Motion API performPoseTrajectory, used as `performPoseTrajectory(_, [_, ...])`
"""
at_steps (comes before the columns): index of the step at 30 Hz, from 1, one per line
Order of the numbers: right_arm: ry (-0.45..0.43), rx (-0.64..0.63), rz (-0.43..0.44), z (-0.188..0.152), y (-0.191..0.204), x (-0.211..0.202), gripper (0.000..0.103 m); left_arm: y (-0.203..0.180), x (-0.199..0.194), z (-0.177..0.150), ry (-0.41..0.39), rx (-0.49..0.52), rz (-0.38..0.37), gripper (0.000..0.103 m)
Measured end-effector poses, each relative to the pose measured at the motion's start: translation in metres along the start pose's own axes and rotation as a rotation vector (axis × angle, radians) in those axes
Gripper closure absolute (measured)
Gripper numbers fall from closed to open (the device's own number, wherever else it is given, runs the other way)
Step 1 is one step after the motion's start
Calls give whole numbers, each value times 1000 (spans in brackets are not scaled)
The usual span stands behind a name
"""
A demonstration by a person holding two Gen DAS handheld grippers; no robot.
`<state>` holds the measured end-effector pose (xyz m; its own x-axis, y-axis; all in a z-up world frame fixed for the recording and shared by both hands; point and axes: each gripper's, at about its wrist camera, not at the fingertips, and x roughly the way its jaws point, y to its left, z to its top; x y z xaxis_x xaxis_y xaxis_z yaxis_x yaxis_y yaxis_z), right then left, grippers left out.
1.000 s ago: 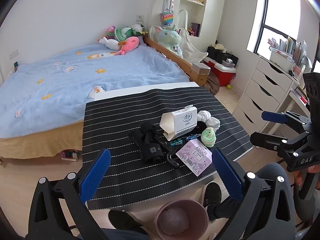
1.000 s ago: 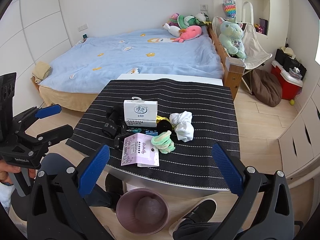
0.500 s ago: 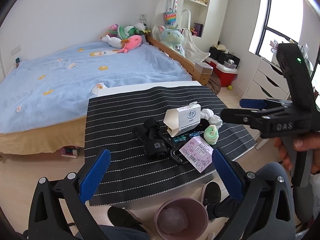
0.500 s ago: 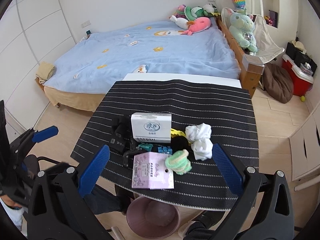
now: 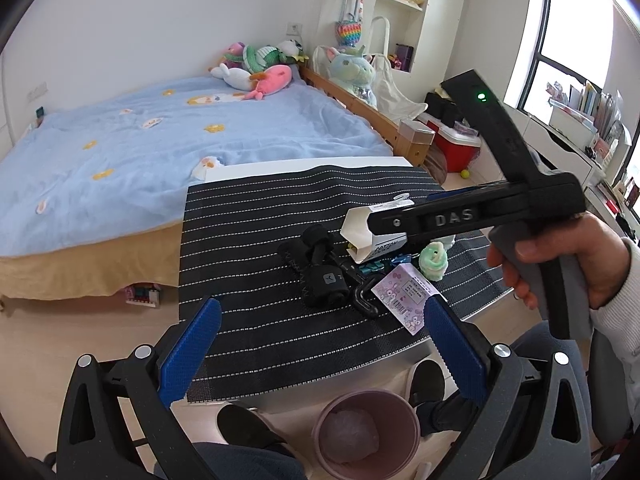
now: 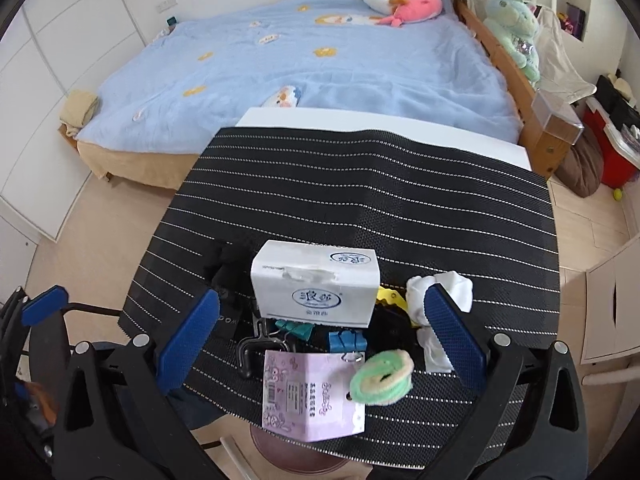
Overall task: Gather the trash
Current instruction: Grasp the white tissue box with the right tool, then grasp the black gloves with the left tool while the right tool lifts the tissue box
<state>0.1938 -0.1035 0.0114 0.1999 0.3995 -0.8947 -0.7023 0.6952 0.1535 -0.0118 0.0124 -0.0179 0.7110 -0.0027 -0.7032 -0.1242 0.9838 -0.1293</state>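
Note:
A white sock box [image 6: 316, 290] [image 5: 366, 234] stands on the black striped mat [image 6: 360, 200]. In front of it lie a purple card packet [image 6: 310, 396] [image 5: 404, 290], a green-and-cream sock roll [image 6: 382, 376] [image 5: 434, 258], blue binder clips [image 6: 346, 340] and black socks [image 5: 320, 276]. White socks [image 6: 438, 292] lie to the right. My right gripper [image 6: 322, 344] is open, its fingers either side of the box and clutter. In the left wrist view its body [image 5: 472, 216] reaches over the box. My left gripper [image 5: 320, 352] is open and empty over the mat's near edge. A pink bin [image 5: 366, 432] stands below on the floor.
A blue bed [image 5: 160, 140] with plush toys lies beyond the table. White drawers [image 5: 560, 148] and a red cooler [image 5: 456, 148] stand at the right. A person's legs and shoes [image 5: 428, 380] are beside the bin.
My right gripper has moved forward and down over the table, closing in on the white box. The left gripper has barely moved.

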Motion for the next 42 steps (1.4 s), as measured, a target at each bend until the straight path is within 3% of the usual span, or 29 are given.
performPoseTrajectory(7, [27,7,25,4,1,17,3,6,2,-5,16,-13,4,6])
performPoseTrajectory(8, [26,4,26,5,1,18,7,6,2,-6,18,-15,4,6])
performPoseTrajectory(9, [30,1,25,5,2,20,19,7,3,-7,21,-18,2,6])
performPoseTrajectory(13, [34,-5,19,6,1,21,39,6,4,-8,25,-17,-3,6])
performPoseTrajectory(22, [-33,-4,46,7,2,3,40,5,6,-5,26,-12,-1,6])
performPoseTrajectory(32, [-138,-10,65,3,2,-49,40,4,21,10,43,-8,-5,6])
performPoseTrajectory(42, [-192,-5,58,-15,-10,-85,40,13,67,26,167,-69,-25,6])
